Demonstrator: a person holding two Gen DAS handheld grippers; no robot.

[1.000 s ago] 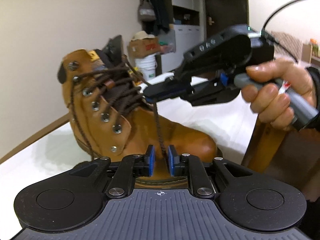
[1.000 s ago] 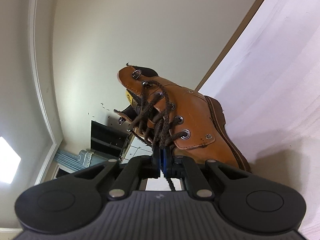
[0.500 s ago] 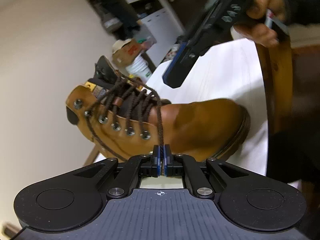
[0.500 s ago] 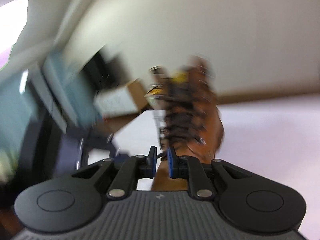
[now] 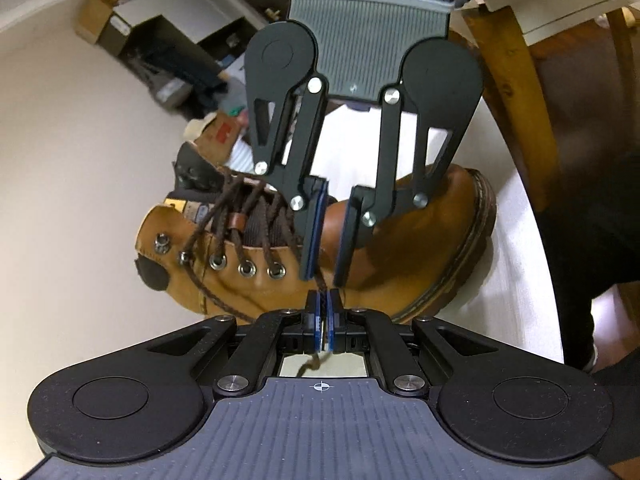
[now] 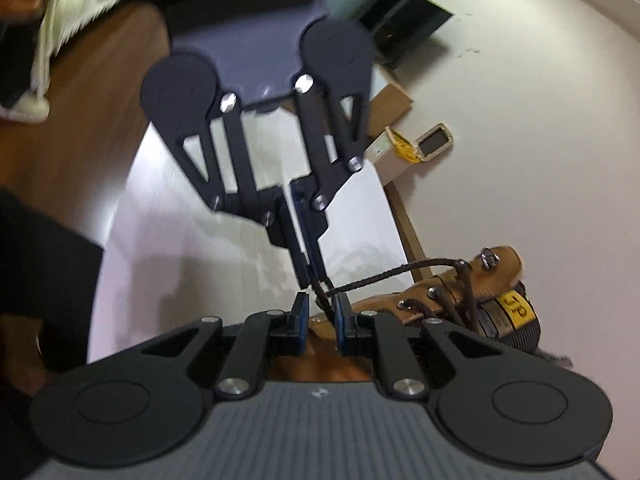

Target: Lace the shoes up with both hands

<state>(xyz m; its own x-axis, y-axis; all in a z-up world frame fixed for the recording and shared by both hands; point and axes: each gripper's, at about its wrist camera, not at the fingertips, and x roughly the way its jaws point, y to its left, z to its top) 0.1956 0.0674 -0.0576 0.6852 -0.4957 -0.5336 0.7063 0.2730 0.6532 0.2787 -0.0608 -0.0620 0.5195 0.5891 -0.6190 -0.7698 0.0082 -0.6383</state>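
Observation:
A tan leather boot (image 5: 400, 248) lies on the white table (image 5: 520, 300), its dark brown lace (image 6: 380, 278) pulled taut from the upper eyelets. My left gripper (image 5: 323, 300) is shut on the lace end, just in front of the boot's side. In the right wrist view the left gripper (image 6: 310, 278) comes in from above and the boot (image 6: 500, 264) sits at the right. My right gripper (image 6: 321, 308) faces it tip to tip. Its jaws are closing with the lace between them, pads clear of it. The left wrist view shows the right gripper (image 5: 323, 278) reaching down from the top.
A wooden chair (image 5: 512, 80) stands by the table's right edge. A person's dark sleeve (image 5: 600, 220) is beside it. A cardboard box (image 5: 220, 132) and cluttered shelves (image 5: 168, 52) lie behind the boot. White table surface (image 6: 200, 240) spreads left of the grippers.
The left gripper closed on the lace and rolled. The right gripper let the lace go, swung round from the upper right and now faces the left gripper with the lace between its fingers.

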